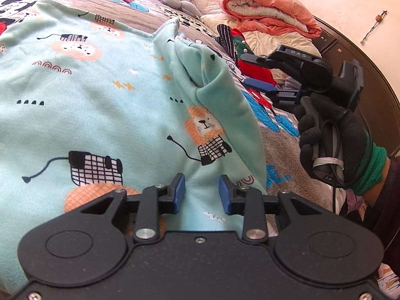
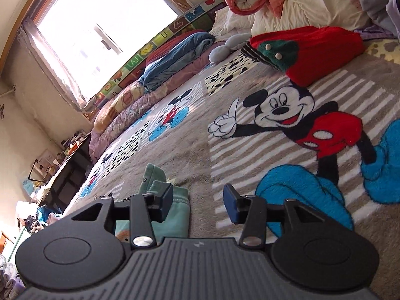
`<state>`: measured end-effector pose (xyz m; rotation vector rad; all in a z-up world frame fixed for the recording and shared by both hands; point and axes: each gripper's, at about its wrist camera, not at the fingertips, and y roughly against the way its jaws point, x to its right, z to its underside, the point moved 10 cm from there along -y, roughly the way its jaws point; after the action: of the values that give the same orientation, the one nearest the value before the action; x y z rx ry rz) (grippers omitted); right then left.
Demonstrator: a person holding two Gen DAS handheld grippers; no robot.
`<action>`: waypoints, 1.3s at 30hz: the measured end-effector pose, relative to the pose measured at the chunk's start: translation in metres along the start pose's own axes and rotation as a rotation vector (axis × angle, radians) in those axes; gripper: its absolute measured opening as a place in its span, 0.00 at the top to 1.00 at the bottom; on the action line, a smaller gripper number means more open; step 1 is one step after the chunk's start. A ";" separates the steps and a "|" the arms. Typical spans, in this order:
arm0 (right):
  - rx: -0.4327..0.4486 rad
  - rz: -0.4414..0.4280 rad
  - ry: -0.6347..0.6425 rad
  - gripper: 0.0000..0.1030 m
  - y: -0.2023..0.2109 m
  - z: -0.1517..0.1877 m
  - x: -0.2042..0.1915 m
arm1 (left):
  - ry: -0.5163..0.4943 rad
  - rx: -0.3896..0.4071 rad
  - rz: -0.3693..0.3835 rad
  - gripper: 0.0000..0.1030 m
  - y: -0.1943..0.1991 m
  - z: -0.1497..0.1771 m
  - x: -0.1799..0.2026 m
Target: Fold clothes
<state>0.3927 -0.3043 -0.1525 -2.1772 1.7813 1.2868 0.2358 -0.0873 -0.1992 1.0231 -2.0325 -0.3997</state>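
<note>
Mint lion-print garment (image 1: 95,95) ×1: spread on bed blanket (image 2: 190,150), right edge folded over | left claw (image 1: 202,192) ×1: fingers apart, empty, over garment's near hem | right claw (image 2: 198,203) ×1: fingers apart, empty, beside folded edge | red garment (image 2: 317,50) ×1: far right, well apart | open blanket between.
</note>
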 end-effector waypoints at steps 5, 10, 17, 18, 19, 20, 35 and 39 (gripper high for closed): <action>-0.121 -0.024 -0.012 0.51 -0.048 0.034 -0.015 | 0.002 -0.004 0.007 0.70 -0.002 -0.002 0.000; -0.145 0.005 0.012 0.50 -0.074 0.046 -0.020 | 0.004 -0.011 0.012 0.70 -0.003 -0.002 -0.001; -0.090 0.030 0.046 0.93 -0.069 0.040 -0.025 | 0.000 -0.013 0.011 0.70 -0.003 -0.002 0.000; -0.068 0.029 0.044 0.93 -0.062 0.035 -0.024 | -0.001 -0.012 0.011 0.70 -0.003 -0.002 0.000; -0.053 0.028 0.044 0.94 -0.055 0.032 -0.024 | -0.003 -0.012 0.010 0.70 -0.003 -0.002 0.000; -0.032 0.033 0.047 0.94 -0.047 0.026 -0.023 | -0.004 -0.012 0.009 0.70 -0.003 -0.002 0.000; 0.208 0.067 -0.010 0.95 0.097 -0.036 0.020 | -0.012 -0.006 0.006 0.70 0.000 -0.001 -0.003; 0.205 0.122 -0.067 0.95 0.108 -0.024 0.052 | -0.016 -0.006 0.004 0.70 0.001 0.000 -0.003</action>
<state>0.3162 -0.3942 -0.1208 -1.9243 1.9500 1.1261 0.2364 -0.0848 -0.2001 1.0157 -2.0462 -0.4126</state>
